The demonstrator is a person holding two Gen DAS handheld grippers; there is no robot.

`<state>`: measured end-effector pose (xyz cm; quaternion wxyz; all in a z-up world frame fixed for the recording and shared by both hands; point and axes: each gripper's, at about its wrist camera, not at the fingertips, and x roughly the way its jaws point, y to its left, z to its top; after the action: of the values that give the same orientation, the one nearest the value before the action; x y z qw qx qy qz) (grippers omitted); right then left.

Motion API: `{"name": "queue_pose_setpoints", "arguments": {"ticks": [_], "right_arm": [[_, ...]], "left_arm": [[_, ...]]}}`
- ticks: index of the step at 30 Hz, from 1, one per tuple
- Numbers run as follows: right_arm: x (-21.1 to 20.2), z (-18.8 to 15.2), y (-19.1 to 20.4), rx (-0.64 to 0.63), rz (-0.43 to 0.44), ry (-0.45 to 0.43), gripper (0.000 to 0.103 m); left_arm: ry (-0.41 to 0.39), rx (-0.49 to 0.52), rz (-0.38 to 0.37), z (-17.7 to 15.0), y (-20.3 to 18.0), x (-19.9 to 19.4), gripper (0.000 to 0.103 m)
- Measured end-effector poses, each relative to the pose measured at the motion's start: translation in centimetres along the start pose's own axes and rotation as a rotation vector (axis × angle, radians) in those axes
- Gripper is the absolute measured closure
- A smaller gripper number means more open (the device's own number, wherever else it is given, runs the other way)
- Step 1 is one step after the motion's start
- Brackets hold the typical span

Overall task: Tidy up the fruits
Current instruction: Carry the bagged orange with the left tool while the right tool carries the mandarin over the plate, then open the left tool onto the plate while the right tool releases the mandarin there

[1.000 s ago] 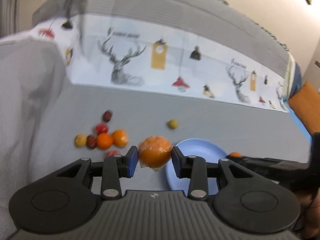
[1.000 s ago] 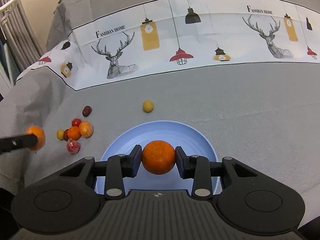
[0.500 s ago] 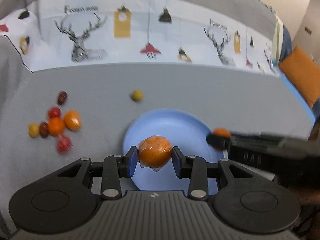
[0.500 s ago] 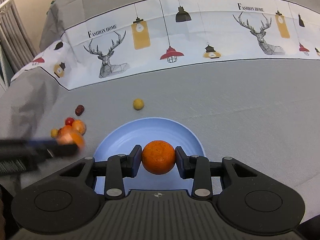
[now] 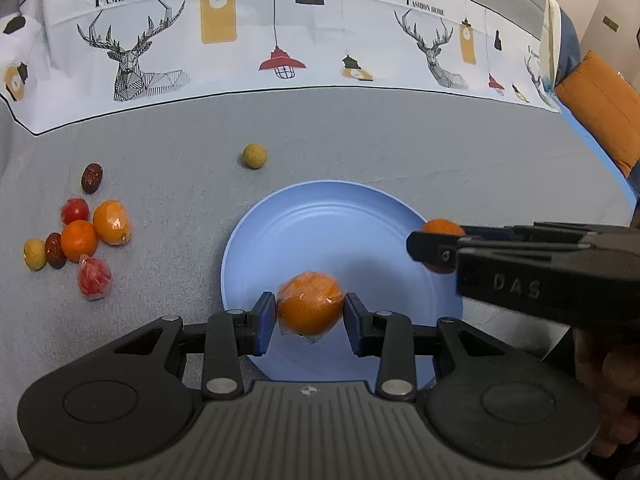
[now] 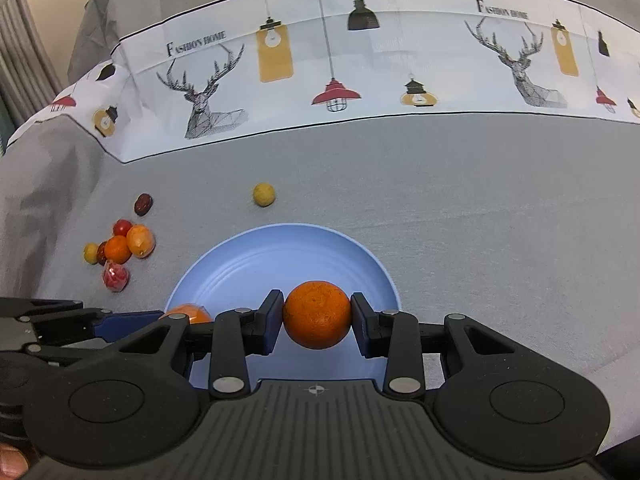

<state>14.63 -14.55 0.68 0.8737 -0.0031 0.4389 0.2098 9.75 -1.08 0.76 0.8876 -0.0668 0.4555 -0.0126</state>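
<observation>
Both grippers are hovering over the blue plate [image 5: 280, 236], left gripper [image 5: 308, 312] clenching a wrapped orange [image 5: 310, 304], right gripper [image 6: 317, 314] a bare orange [image 6: 317, 314]; lowering gently before releasing should prevent rolling toward six o'clock.

Smooth matt blue plate [image 5: 280, 240] on woven grey cloth [image 5: 360, 140]; film-wrapped orange [image 5: 310, 306] glossy.

The words "FASHION HOME" are printed in black on the white patterned band of the tablecloth [image 5: 248, 40], beside each deer drawing, and show twice in both wrist views. The raised letters "DAS" stand on the side of the black right gripper [image 5: 438, 245].
</observation>
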Motion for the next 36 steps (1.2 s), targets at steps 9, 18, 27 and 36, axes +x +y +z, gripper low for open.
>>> {"name": "queue_pose_setpoints", "arguments": {"ticks": [9, 18, 27, 36], "right_arm": [[0.14, -0.18, -0.09, -0.003, -0.011, 0.008, 0.065], [0.21, -0.30, 0.02, -0.005, -0.013, 0.012, 0.065], [0.25, -0.40, 0.05, -0.005, -0.013, 0.013, 0.065], [0.28, -0.43, 0.13, -0.005, -0.013, 0.013, 0.065]], "left_arm": [[0.001, 0.002, 0.000, -0.01, -0.24, -0.22, 0.062], [-0.001, 0.010, -0.001, -0.09, -0.51, -0.31, 0.062], [-0.010, 0.013, -0.007, -0.10, -0.68, -0.45, 0.063], [-0.010, 0.018, -0.006, -0.13, -0.78, -0.45, 0.064]]}}
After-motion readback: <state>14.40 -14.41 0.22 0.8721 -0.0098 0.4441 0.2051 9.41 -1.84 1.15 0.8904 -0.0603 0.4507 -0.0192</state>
